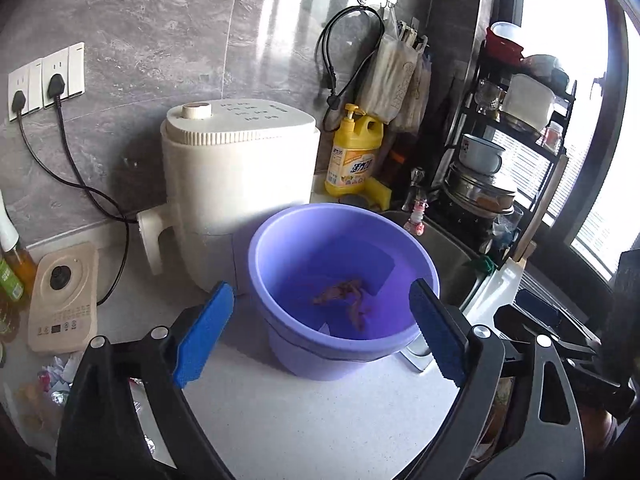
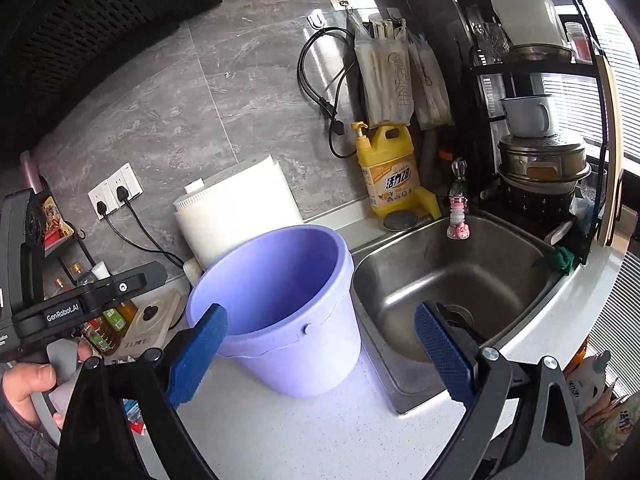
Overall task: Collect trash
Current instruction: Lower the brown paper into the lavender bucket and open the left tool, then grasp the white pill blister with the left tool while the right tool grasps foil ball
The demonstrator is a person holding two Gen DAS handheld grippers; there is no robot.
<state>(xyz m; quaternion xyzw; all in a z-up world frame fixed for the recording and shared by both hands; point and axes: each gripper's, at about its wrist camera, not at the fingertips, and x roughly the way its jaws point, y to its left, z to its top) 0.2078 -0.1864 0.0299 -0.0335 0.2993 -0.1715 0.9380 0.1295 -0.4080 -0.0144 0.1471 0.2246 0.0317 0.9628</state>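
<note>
A purple plastic bucket (image 1: 336, 344) stands on the white counter beside the sink; it also shows in the right wrist view (image 2: 312, 344). Brownish scraps (image 1: 344, 296) and a white paper piece lie on its bottom. Crumpled wrappers and foil (image 1: 52, 380) lie on the counter at the lower left. My left gripper (image 1: 320, 336) is open and empty, just in front of and above the bucket. My right gripper (image 2: 320, 352) is open and empty, in front of the bucket, with its right finger over the sink edge.
A white appliance (image 1: 236, 168) stands behind the bucket. A yellow detergent bottle (image 1: 354, 152) stands by the wall. A steel sink (image 2: 460, 280) lies to the right, with a dish rack (image 2: 540, 140) beyond it. A beige device (image 1: 64, 296) and bottles are at left.
</note>
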